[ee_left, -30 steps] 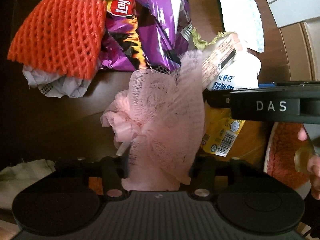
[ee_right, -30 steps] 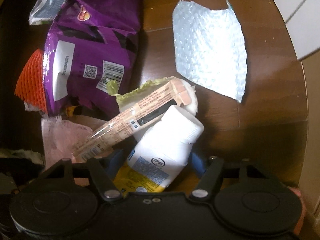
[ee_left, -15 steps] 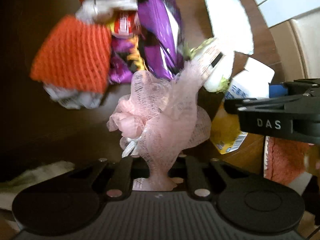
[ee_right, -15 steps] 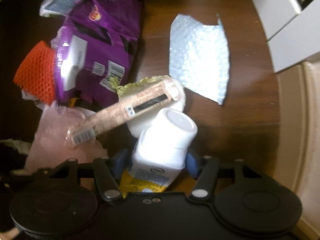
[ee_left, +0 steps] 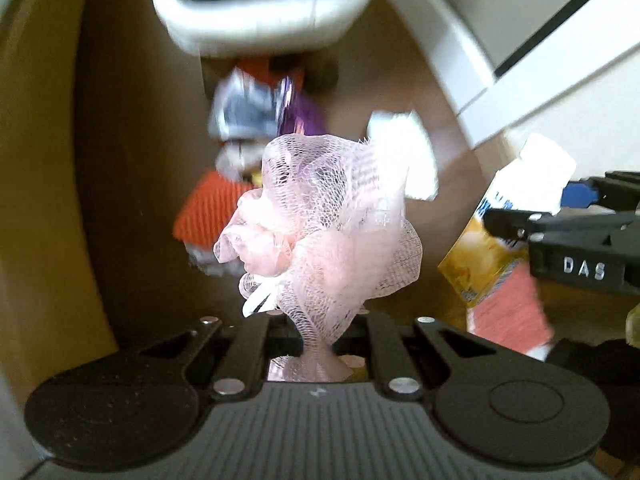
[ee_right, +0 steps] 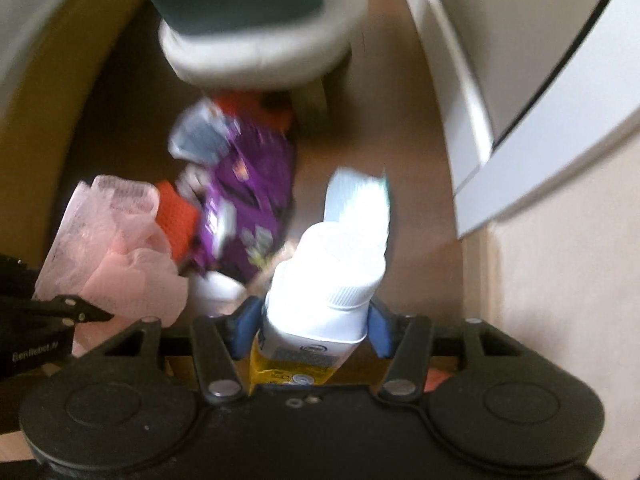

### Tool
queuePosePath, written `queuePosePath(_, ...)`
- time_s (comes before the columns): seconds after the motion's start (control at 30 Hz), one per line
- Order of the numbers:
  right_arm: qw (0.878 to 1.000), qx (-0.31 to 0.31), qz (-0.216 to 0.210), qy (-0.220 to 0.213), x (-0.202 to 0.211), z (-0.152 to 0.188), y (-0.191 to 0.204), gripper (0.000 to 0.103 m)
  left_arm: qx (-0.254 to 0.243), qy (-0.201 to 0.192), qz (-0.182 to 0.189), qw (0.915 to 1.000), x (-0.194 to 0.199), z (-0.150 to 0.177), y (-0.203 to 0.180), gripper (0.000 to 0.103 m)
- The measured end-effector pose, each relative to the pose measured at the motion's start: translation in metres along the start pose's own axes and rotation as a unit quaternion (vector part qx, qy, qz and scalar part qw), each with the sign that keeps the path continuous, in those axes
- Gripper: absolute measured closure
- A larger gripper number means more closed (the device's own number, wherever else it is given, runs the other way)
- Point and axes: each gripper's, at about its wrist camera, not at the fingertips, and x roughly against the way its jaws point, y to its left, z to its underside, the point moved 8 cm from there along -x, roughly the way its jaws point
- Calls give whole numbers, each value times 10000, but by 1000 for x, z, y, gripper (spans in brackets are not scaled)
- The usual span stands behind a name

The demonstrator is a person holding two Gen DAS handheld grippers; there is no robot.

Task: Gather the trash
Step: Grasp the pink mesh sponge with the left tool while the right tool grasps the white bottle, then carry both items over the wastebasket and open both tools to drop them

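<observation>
My left gripper (ee_left: 318, 320) is shut on a bunched pink mesh net (ee_left: 320, 232), which hangs lifted well above the dark wooden table (ee_left: 140, 200). My right gripper (ee_right: 310, 320) holds a white plastic bottle (ee_right: 332, 280) with a yellow and blue label; its blue pads (ee_right: 378, 330) press on both sides of the bottle and the jaws are still closing on it. The bottle (ee_left: 528, 184) and the right gripper (ee_left: 560, 232) also show at the right of the left wrist view. The pink net (ee_right: 112, 248) shows at the left of the right wrist view.
Down on the table lie a purple chip bag (ee_right: 248, 192), an orange foam net (ee_left: 208, 212) and a bubble wrap sheet (ee_left: 404, 152). A white bin with a dark inside (ee_left: 256, 20) stands beyond them. White cabinet fronts (ee_right: 540, 80) are at the right.
Both grippers rose high above the table. The left jaws shut on the pink net and lifted it; the right lifted the bottle clear of the wrapper that lay against it.
</observation>
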Motion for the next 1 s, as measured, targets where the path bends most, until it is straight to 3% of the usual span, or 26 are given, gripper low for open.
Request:
queuePosePath(0.2,9966,270,-57,-772,89,-29,2,50,158,-782,-187,9966,90,-28,-18,93)
queuePosePath(0.53,9760,671,-24,-2070,216,-93,10,51,351,-1942,-474,9792,221,-68,-29,93)
queuePosePath(0.8,9510,903,12,-2957,278,-172,18,51,574,-2703,-616,9591,293,-123,-14,93)
queuePosePath(1.0,9339,1193,100,-3370,290,-235,35,51,587,-3003,-828,9484,317,-168,4,93)
